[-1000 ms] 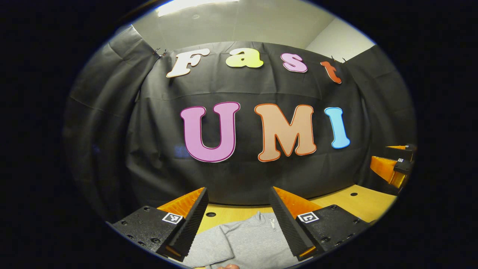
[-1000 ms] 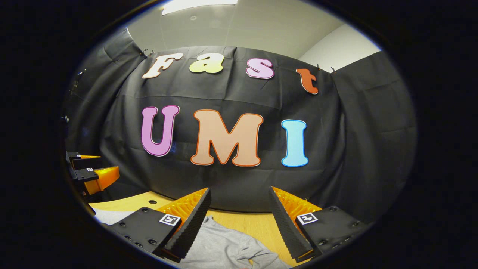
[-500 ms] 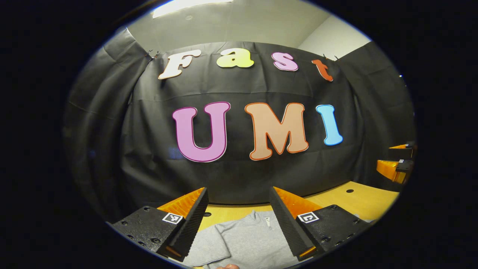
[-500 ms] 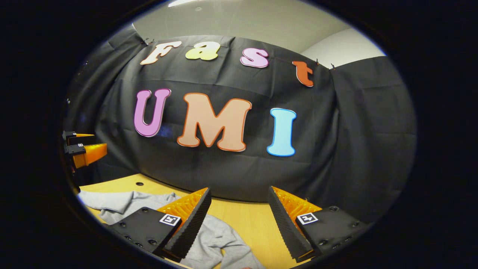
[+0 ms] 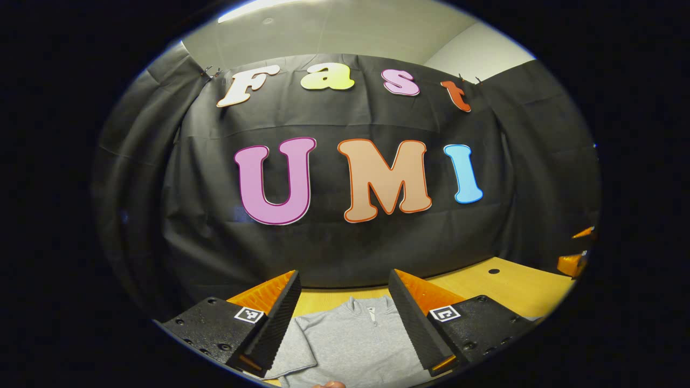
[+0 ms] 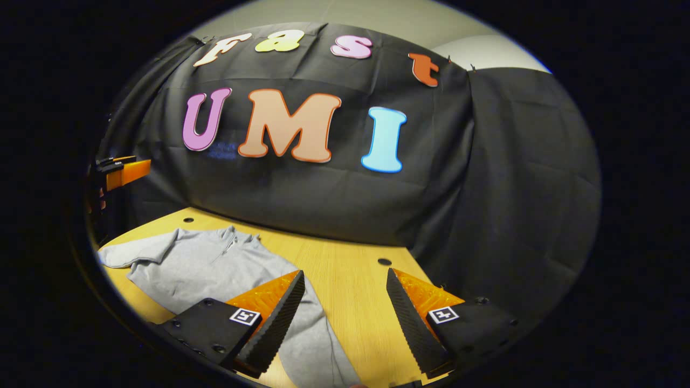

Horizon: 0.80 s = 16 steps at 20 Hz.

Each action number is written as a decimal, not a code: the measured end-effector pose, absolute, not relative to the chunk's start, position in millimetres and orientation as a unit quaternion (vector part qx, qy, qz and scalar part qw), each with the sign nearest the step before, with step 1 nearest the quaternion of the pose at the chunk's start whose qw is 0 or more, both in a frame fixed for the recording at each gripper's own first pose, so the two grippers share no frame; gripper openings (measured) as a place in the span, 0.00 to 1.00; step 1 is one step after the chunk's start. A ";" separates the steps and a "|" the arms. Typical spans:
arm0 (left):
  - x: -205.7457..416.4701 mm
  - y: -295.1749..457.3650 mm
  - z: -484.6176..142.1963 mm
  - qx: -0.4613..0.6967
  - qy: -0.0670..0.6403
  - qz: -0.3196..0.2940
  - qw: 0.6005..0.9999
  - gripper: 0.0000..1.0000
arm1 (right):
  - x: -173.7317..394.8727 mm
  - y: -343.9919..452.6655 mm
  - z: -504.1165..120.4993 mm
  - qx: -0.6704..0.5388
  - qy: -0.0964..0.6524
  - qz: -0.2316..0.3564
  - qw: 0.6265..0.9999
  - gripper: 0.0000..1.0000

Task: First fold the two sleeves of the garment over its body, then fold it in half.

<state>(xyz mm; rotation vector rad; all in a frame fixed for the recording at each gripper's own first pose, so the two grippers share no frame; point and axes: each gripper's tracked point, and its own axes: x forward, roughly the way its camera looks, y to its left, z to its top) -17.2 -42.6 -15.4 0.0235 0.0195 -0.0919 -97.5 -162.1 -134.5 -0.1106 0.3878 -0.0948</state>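
Tipped down toward the wooden surface (image 6: 345, 280) within the last second, bringing more of the grey zip-neck sweatshirt (image 6: 215, 264) into sight, spread flat. Right gripper (image 6: 345, 323) wide open, empty, over one sleeve (image 6: 310, 339). Left gripper (image 5: 345, 318) likewise open, empty. Likely lining up the first sleeve fold.

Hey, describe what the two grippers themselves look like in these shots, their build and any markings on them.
The left gripper and the right gripper match: each has two wedge-shaped fingers with ribbed, sawtooth inner faces. Each finger sits on a dark block dotted with screw holes and bears a small square black-and-white tag. No cables or sleeves are visible.
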 end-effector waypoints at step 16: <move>-14.3 -72.8 -27.3 0.021 0.027 -0.070 0.997 0.95 | -240.8 -196.6 -304.4 -0.024 0.440 -0.035 0.897 0.99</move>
